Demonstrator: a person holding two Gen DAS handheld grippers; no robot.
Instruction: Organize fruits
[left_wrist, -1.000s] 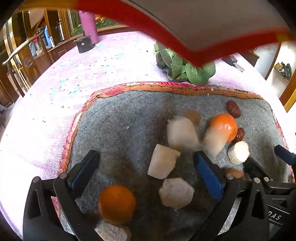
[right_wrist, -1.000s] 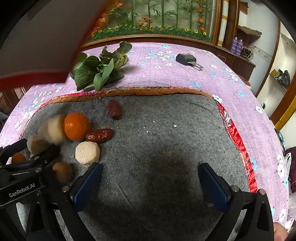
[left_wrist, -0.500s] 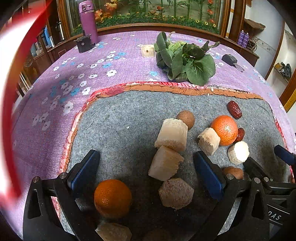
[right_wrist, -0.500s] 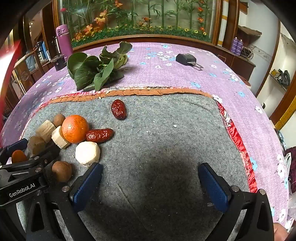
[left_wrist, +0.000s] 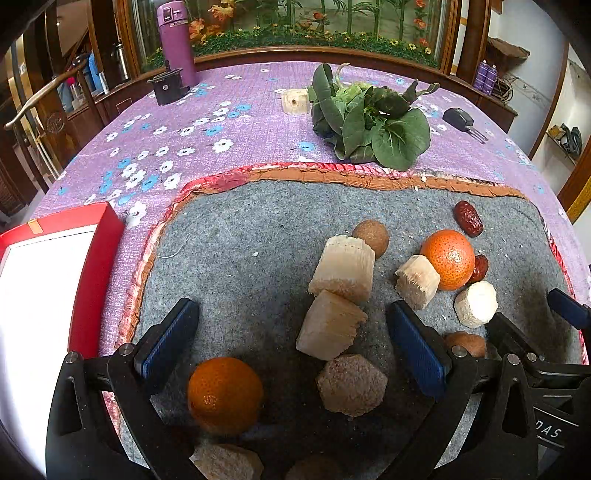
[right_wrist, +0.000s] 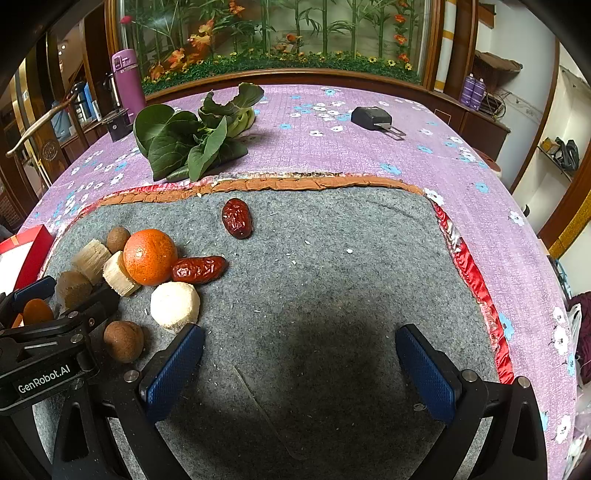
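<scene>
Fruit lies scattered on a grey felt mat (left_wrist: 251, 229). My left gripper (left_wrist: 291, 347) hangs open low over it, with an orange (left_wrist: 224, 393) and pale sugarcane chunks (left_wrist: 341, 267) between its fingers, untouched. A second orange (left_wrist: 447, 258) sits to the right beside red dates (left_wrist: 468, 218), a white chunk (left_wrist: 475, 303) and brown longans (left_wrist: 371, 232). My right gripper (right_wrist: 299, 365) stands open over bare mat (right_wrist: 332, 295); the same orange (right_wrist: 149, 256), dates (right_wrist: 237, 218) and white chunk (right_wrist: 175, 305) lie to its left.
A red box with a white inside (left_wrist: 48, 280) rests on the purple floral tablecloth left of the mat. Leafy greens (left_wrist: 369, 122), a purple flask (left_wrist: 175, 40) and a small black device (right_wrist: 371, 117) stand farther back. The mat's red and orange hem (right_wrist: 472, 273) marks its edge.
The red box, tipped overhead a second ago, swung off to the left and now rests on the table. The fruit that tumbled from it has come to rest. Both grippers stayed put.
</scene>
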